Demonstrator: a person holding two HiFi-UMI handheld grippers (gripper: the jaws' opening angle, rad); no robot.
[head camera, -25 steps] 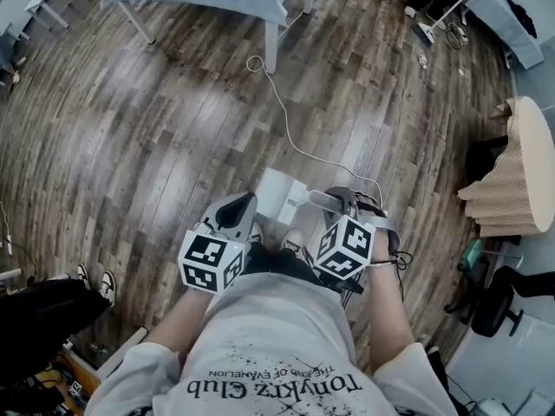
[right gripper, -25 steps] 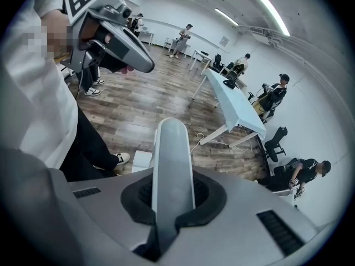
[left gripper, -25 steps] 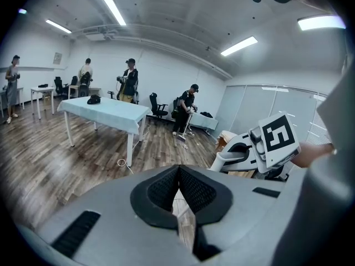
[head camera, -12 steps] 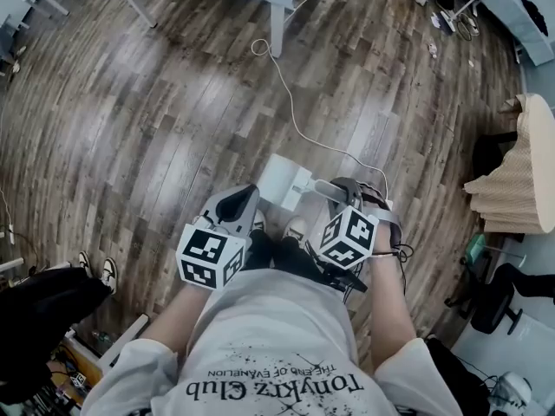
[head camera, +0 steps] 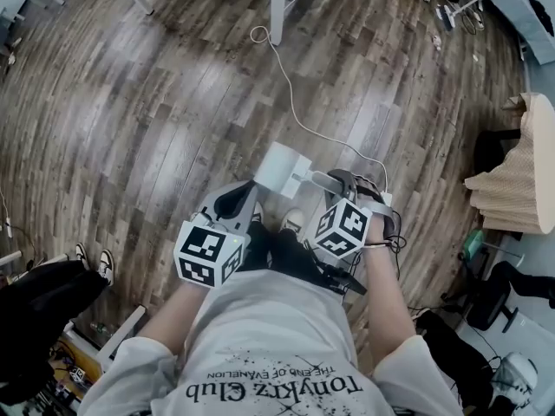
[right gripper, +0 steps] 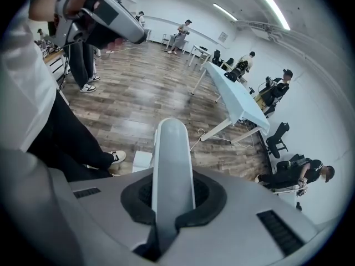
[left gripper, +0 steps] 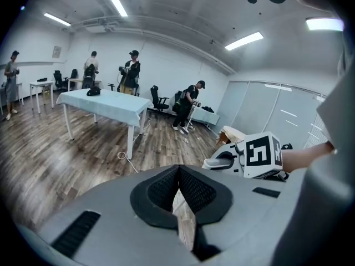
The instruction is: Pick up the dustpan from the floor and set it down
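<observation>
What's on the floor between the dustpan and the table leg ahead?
Only a white cable, trailing over the wood floor from the table leg toward the dustpan; the head view shows it.

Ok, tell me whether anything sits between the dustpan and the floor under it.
Nothing visible does. The right tool is shut on the dustpan by its handle. The floor around it is bare wood. A shoe sits close behind, the white cable farther ahead.

Two grippers in play, left gripper [left gripper: 178, 193] and right gripper [right gripper: 173, 195]. One white dustpan [head camera: 279, 170], one white cable [head camera: 295, 102] on the floor, one blue-topped table [left gripper: 105, 101].
</observation>
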